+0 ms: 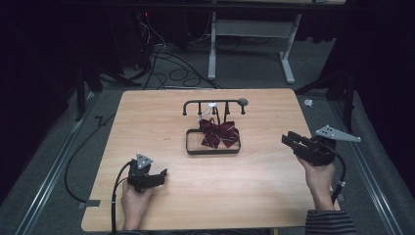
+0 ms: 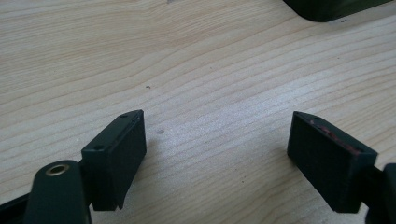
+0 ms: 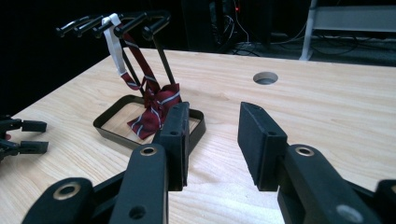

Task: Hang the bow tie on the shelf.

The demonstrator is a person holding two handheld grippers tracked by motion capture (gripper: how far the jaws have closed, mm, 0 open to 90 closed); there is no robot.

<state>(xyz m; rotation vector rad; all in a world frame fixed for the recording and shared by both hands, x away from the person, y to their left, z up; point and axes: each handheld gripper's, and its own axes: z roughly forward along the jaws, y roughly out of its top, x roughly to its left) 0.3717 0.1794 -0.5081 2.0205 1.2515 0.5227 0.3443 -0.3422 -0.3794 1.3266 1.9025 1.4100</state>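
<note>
A dark red striped bow tie hangs by a white strap from a black rack whose base tray stands mid-table. In the right gripper view the bow tie droops into the tray beyond my jaws. My left gripper rests near the table's front left, open, with bare wood between its fingers. My right gripper is held at the right side of the table, pointing toward the rack, open and holding nothing.
The wooden table has a round hole in its surface. Cables and a white desk frame lie on the floor behind. The other gripper's jaws show at the left edge of the right gripper view.
</note>
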